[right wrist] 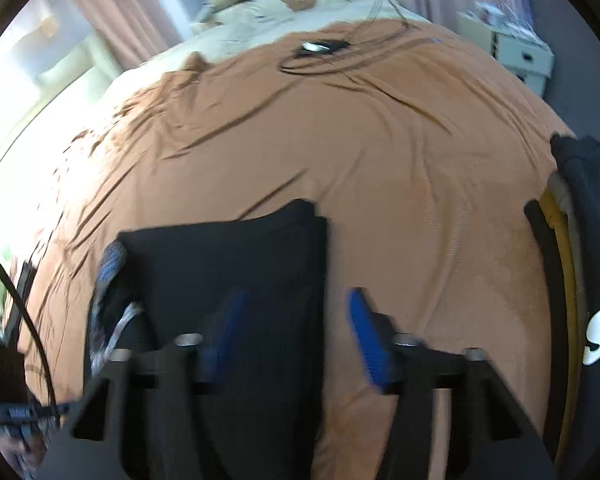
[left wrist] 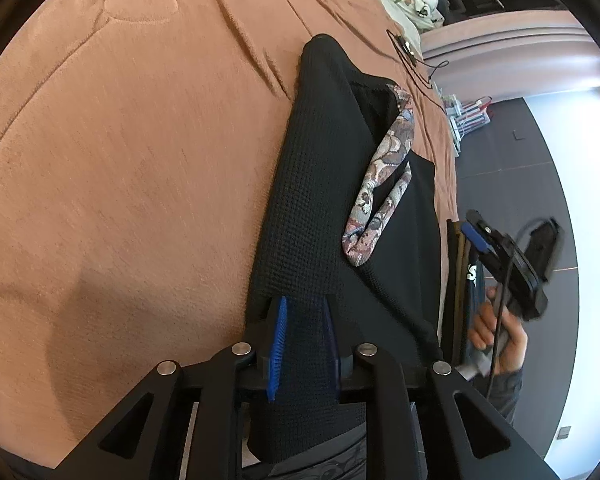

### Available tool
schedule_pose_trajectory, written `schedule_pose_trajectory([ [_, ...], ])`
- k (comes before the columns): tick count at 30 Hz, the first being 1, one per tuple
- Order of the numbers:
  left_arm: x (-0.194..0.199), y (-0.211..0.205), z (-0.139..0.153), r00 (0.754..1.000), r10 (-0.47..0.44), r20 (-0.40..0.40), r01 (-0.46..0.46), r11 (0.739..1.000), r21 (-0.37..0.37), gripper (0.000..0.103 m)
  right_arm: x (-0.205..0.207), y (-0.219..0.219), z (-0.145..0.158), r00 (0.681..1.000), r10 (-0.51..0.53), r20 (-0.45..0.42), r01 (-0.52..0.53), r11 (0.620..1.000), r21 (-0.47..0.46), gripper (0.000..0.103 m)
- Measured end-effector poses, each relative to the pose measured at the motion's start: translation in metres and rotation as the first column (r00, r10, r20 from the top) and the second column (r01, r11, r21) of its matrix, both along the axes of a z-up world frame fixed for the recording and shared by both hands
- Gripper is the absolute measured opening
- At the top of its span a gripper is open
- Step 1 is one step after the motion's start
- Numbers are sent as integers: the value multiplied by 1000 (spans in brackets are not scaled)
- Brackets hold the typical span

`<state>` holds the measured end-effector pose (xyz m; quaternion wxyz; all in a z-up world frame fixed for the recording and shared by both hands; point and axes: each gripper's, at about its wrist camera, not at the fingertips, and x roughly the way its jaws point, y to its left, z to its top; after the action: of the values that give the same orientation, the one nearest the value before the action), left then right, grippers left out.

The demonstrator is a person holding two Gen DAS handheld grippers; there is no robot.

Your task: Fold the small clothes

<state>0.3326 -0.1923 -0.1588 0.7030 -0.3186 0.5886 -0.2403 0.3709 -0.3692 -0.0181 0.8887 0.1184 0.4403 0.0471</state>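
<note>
A black waffle-knit garment (left wrist: 320, 184) with a paisley-patterned waistband (left wrist: 384, 172) lies partly folded on the brown bedspread (left wrist: 132, 152). My left gripper (left wrist: 304, 320) is shut on a folded edge of the black fabric, which drapes over the fingers. In the right wrist view the same black garment (right wrist: 236, 272) lies flat at lower left. My right gripper (right wrist: 296, 320) is open and empty above the garment's right edge. It also shows in the left wrist view (left wrist: 500, 256), held in a hand off the bed's edge.
A stack of folded clothes (right wrist: 580, 264) lies at the right edge of the bed. A black cable with a small device (right wrist: 320, 46) lies at the far end. A cream printed blanket (right wrist: 300, 4) and white boxes (right wrist: 516, 52) lie beyond.
</note>
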Motion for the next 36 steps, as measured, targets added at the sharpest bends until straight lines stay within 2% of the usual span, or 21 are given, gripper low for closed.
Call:
schedule_pose_trajectory([
  [5, -6, 1, 0, 1000, 4, -11, -4, 1000, -18, 20, -35, 44, 13, 981, 192, 23, -191, 981, -43, 58],
  [11, -10, 4, -3, 999, 26, -40, -28, 998, -56, 20, -62, 83, 13, 945, 326, 12, -324, 941, -100, 58],
  [19, -19, 9, -3, 998, 31, -58, -35, 996, -77, 20, -56, 115, 4, 898, 438, -33, -437, 883, -169, 58],
  [29, -22, 20, 0, 998, 37, -52, -41, 995, -88, 20, -53, 163, -25, 834, 537, -126, -548, 779, -305, 58],
  [31, -21, 22, 0, 998, 40, -54, -44, 995, -85, 20, -51, 171, -34, 819, 553, -155, -571, 756, -319, 43],
  [32, -21, 24, 1, 998, 41, -54, -45, 995, -84, 20, -49, 176, -40, 816, 551, -174, -575, 746, -335, 27],
  [34, -20, 25, 1, 998, 39, -52, -43, 996, -83, 20, -44, 181, -42, 821, 544, -175, -567, 737, -367, 18],
  [36, -19, 26, 0, 998, 40, -53, -44, 996, -76, 20, -37, 181, -39, 829, 532, -172, -556, 748, -364, 4],
])
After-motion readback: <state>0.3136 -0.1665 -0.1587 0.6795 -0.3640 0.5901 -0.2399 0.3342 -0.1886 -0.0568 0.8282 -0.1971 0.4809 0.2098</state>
